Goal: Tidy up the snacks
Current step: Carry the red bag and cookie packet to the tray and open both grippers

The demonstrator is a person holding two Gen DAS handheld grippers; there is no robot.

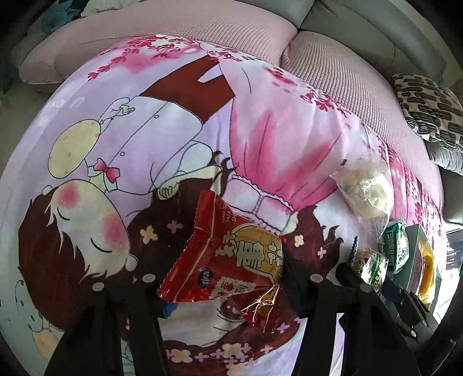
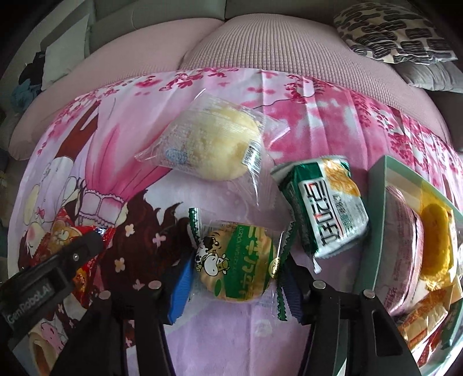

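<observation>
My left gripper (image 1: 228, 285) is shut on a red snack packet (image 1: 231, 254), which lies across its fingers over the cartoon-print cloth (image 1: 173, 144). My right gripper (image 2: 234, 272) is shut on a round green-and-white cow-print biscuit packet (image 2: 234, 260). A clear-wrapped yellow bun (image 2: 211, 144) lies beyond it; it also shows in the left wrist view (image 1: 367, 191). A green-white cracker packet (image 2: 327, 205) lies to the right, beside a green box (image 2: 379, 208) that holds several snacks. The left gripper and red packet show at the right wrist view's left edge (image 2: 72, 248).
The cloth covers a pink sofa cushion (image 2: 260, 52). A black-and-white patterned pillow (image 2: 390, 34) lies at the back right. Grey sofa backrest (image 1: 376, 23) runs behind. The green box stands at the cloth's right edge.
</observation>
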